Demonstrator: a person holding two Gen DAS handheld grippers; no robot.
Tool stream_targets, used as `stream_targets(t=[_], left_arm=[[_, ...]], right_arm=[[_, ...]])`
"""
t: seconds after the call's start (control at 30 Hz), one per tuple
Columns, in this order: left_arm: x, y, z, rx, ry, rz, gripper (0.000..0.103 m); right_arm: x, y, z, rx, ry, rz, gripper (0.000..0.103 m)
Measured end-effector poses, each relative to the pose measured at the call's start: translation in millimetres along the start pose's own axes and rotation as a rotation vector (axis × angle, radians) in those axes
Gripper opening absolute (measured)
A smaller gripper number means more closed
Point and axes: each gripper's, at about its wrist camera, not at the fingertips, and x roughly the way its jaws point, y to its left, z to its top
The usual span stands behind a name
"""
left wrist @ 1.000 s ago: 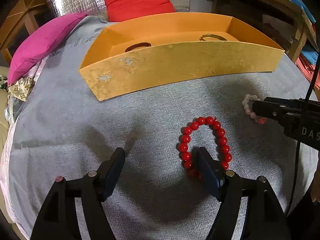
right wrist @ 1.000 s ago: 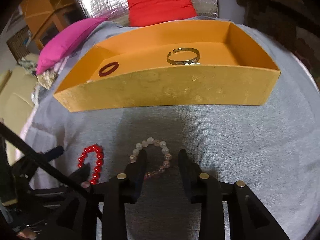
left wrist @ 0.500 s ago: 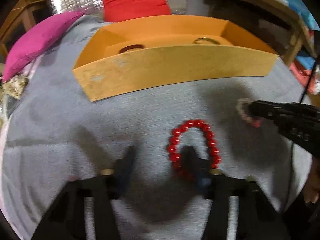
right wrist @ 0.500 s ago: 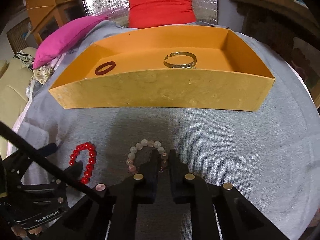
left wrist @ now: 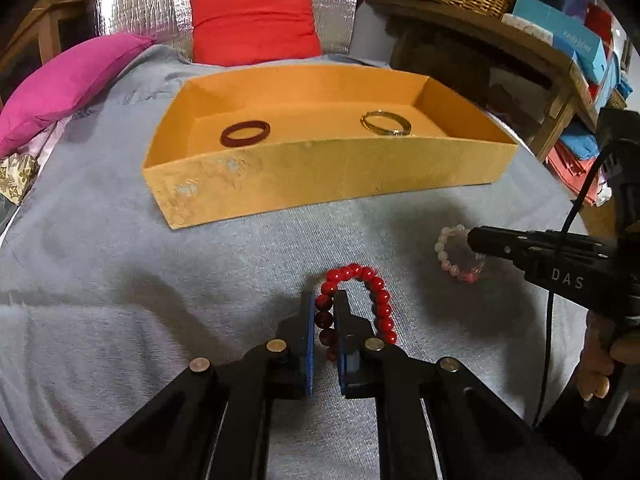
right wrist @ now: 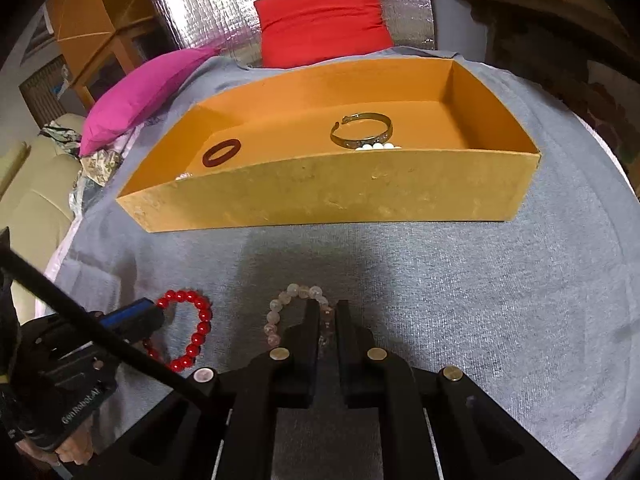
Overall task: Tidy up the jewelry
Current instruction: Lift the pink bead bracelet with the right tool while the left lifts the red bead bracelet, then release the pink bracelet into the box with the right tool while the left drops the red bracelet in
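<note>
My left gripper (left wrist: 323, 307) is shut on the left side of a red bead bracelet (left wrist: 378, 298) that lies on the grey cloth. My right gripper (right wrist: 327, 312) is shut on the right side of a pale pink bead bracelet (right wrist: 280, 307). The pink bracelet also shows in the left wrist view (left wrist: 444, 249), and the red bracelet in the right wrist view (right wrist: 198, 322). An open orange box (left wrist: 320, 164) stands behind them. It holds a dark red ring (left wrist: 245, 133) on the left, a brass bangle (left wrist: 386, 123) on the right and some white beads (right wrist: 376, 146) by its front wall.
A pink cushion (left wrist: 64, 84) and a red cushion (left wrist: 254, 22) lie behind the box. A wooden shelf with blue boxes (left wrist: 568, 40) stands at the right. The grey cloth (left wrist: 120, 280) covers the surface.
Both grippers have closed: the left on the red bracelet, the right on the pink bracelet. Both cameras have risen and now look further into the box.
</note>
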Motion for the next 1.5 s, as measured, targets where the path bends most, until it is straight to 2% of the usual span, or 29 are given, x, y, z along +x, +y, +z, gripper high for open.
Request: stream_targets(t=[0.27, 0.83, 1.03, 1.17, 1.37, 1.5], left_arm=[[-8.8, 2.5, 2.2, 0.003, -0.028, -0.009, 0.010], [-65.9, 9.9, 18.4, -0.013, -0.182, -0.061, 0.010], [-90.3, 10.0, 47.9, -0.016, -0.248, -0.047, 0.009], [-103.2, 9.6, 86.4, -0.012, -0.309, -0.041, 0.009], [-83.2, 18.2, 123.3, -0.087, -0.349, -0.111, 0.010], [-46.6, 23.5, 129.7, -0.115, -0.310, -0.117, 0.010]], right_arm=[[-4.0, -4.7, -0.2, 0.012, -0.004, 0.019, 0.009], [-48.7, 5.5, 9.8, -0.001, -0.193, 0.156, 0.009], [-61.3, 3.3, 22.0, 0.036, -0.237, 0.193, 0.009], [-73.8, 2.0, 43.5, 0.074, -0.293, 0.225, 0.009], [-60.2, 2.0, 89.0, 0.148, -0.327, 0.268, 0.009], [-29.9, 5.3, 110.5, 0.185, -0.309, 0.283, 0.009]])
